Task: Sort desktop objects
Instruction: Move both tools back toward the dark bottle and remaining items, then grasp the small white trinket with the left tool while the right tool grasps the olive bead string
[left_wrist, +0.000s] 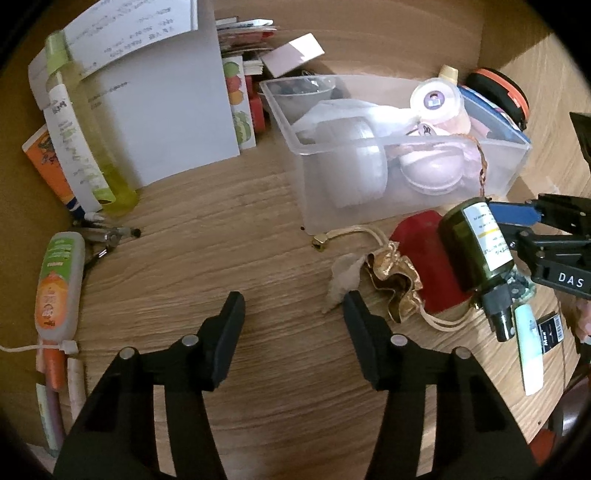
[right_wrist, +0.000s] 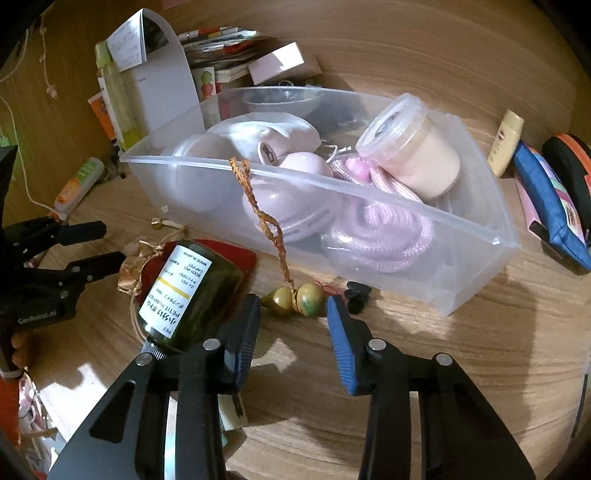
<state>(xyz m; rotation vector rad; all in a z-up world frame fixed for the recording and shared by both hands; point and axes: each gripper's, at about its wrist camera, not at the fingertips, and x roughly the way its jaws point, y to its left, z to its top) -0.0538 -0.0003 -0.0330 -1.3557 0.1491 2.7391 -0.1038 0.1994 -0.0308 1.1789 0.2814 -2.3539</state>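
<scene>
A clear plastic bin (right_wrist: 461, 254) on the wooden desk holds a lidded cream jar (right_wrist: 413, 155), pink rope, round pink cases and white cloth; it also shows in the left wrist view (left_wrist: 369, 206). A braided cord hangs over its rim to two gourd charms (right_wrist: 295, 300) on the desk. My right gripper (right_wrist: 291, 325) is open just in front of the charms. A dark green pump bottle (right_wrist: 192, 291) lies tilted at its left finger, over a red pouch (left_wrist: 428, 266). My left gripper (left_wrist: 293, 308) is open and empty over bare desk, near a gold pouch (left_wrist: 391, 280).
At the back left stand papers (left_wrist: 166, 110), a yellow-green bottle (left_wrist: 92, 147) and card stacks. An orange tube (left_wrist: 55, 288) and clips lie at the left. A blue pouch (right_wrist: 550, 206), a small cream bottle (right_wrist: 506, 144) and an orange-rimmed case (left_wrist: 502, 96) lie right of the bin.
</scene>
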